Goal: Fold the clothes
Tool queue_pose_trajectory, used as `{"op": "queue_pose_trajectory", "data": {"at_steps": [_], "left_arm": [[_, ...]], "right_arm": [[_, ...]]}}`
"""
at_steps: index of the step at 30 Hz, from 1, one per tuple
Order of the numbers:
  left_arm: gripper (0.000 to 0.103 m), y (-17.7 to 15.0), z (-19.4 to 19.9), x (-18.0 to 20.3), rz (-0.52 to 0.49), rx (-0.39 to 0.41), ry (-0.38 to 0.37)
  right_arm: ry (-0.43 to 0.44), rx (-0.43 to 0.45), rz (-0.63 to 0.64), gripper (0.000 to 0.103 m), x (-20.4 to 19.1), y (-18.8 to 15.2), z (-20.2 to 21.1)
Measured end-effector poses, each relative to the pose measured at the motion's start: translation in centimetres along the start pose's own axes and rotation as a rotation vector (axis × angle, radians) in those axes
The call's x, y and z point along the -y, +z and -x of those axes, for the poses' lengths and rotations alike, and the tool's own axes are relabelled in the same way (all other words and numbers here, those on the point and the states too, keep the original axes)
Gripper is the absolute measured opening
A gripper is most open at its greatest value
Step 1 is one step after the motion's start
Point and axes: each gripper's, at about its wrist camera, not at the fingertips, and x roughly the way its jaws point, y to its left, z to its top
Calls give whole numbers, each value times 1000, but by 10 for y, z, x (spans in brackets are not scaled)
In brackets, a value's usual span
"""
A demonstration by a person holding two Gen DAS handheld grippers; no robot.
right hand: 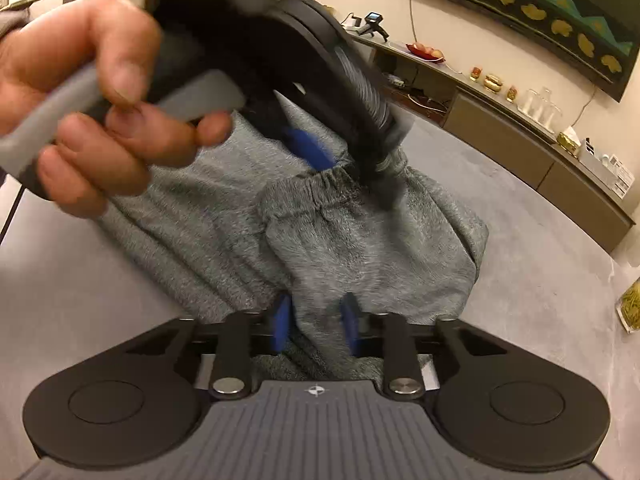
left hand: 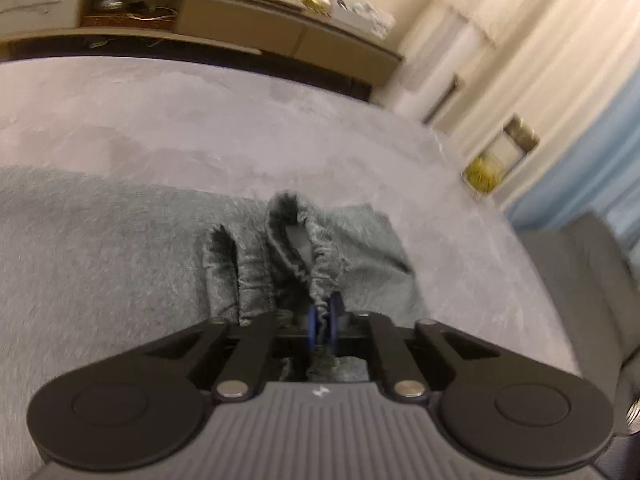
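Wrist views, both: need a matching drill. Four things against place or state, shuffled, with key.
Things
1. left gripper
2. grey garment
3. red dish
4. hand

Place or state
a. on the sideboard
b. shut on the elastic hem
c. wrapped round a grey handle
d. lying on the grey surface

Pairs: 1-b, 2-d, 3-a, 4-c
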Motion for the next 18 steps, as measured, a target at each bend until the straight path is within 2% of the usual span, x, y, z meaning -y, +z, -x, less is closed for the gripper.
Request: {"op": "queue_pose_trajectory", "data": {"at_steps": [3,5,6,7,8,9,10,13,15,16,17,18], "left_arm": [[6,-14,12,-15,15,-3,40],[15,-18,11,-24,23,-12,58],[27,-21,11,-29,27,-16,67],[42,-18,14,-29,20,-16,73],[49,-15,17,-29,11,-15,80],[53,-11,24,-23,-36,7,99],[53,-7,32,-18,-83,29,119],[58,12,58,7,-208,124,183],[64,27,64,27,-285,147,182],[74,37,53,42,-332,122,169],[78,47,41,56,-379,96,157],[82,53,17,72,-433,37,149]], "right_arm": [[46,24,-32,21,8,-1,9],[112,38,-95,21,20,-3,12],[147,50,-138,24,28,-4,15],[178,64,-191,34,37,-6,18],[205,82,-255,41,49,-8,21],[216,102,-314,56,59,-11,25],[209,124,-367,66,69,-15,31],[161,144,-534,71,99,-22,30],[145,126,-614,71,110,-25,24],[149,116,-632,71,113,-27,20],[151,101,-639,71,113,-28,15],[150,82,-636,71,112,-28,11]]}}
